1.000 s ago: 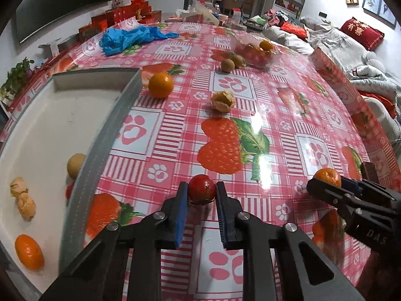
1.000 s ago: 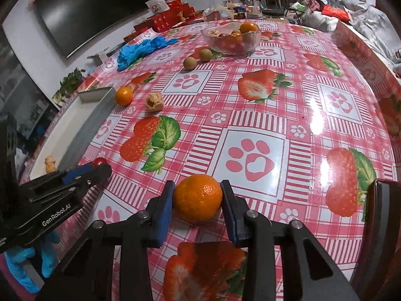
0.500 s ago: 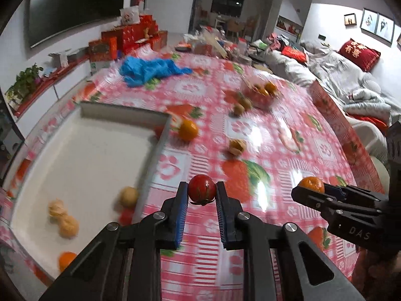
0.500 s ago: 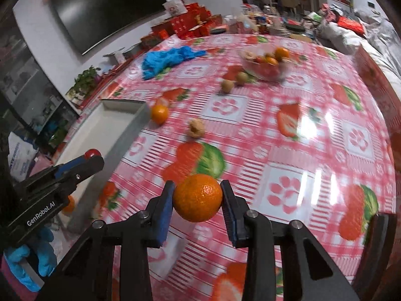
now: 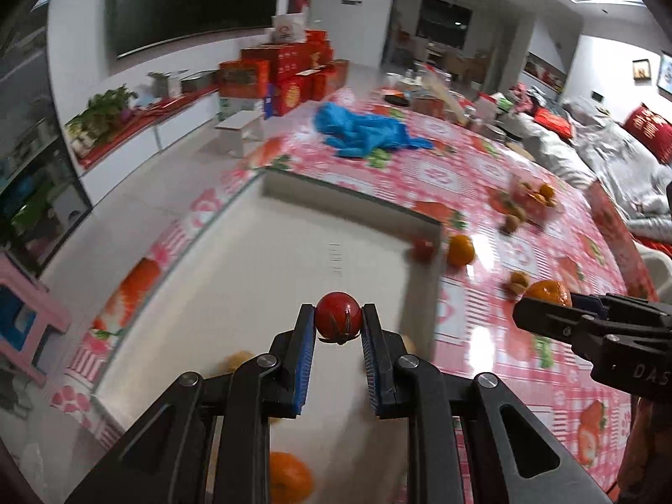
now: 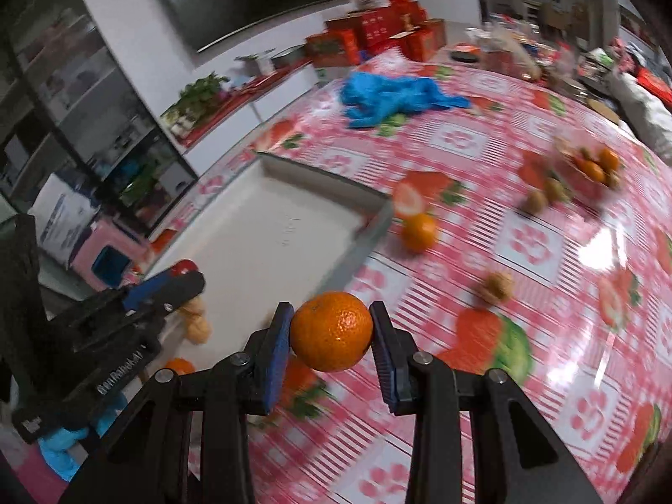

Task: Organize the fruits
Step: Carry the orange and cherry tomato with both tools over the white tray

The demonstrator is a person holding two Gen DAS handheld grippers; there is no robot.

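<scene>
My left gripper (image 5: pixel 338 324) is shut on a small red tomato (image 5: pixel 338 319) and holds it in the air over the white tray (image 5: pixel 294 260). My right gripper (image 6: pixel 331 336) is shut on an orange tangerine (image 6: pixel 332 337), raised above the table just right of the tray (image 6: pixel 269 235). The tray holds a tangerine (image 5: pixel 290 479), walnuts (image 6: pixel 197 327) and a red fruit (image 5: pixel 422 248) in its far right corner. The right gripper shows in the left wrist view (image 5: pixel 546 315); the left one shows in the right wrist view (image 6: pixel 180 277).
On the strawberry-print tablecloth lie a loose tangerine (image 6: pixel 418 232), a walnut (image 6: pixel 497 286), brown fruits (image 6: pixel 535 201) and a glass bowl of fruit (image 6: pixel 590 168). Blue gloves (image 6: pixel 390 96) lie at the far side. The table edge runs left of the tray.
Both grippers have risen off the table with their fruit and swung left. The left gripper with the tomato is now over the tray; the right one has neared the tray's right rim.
</scene>
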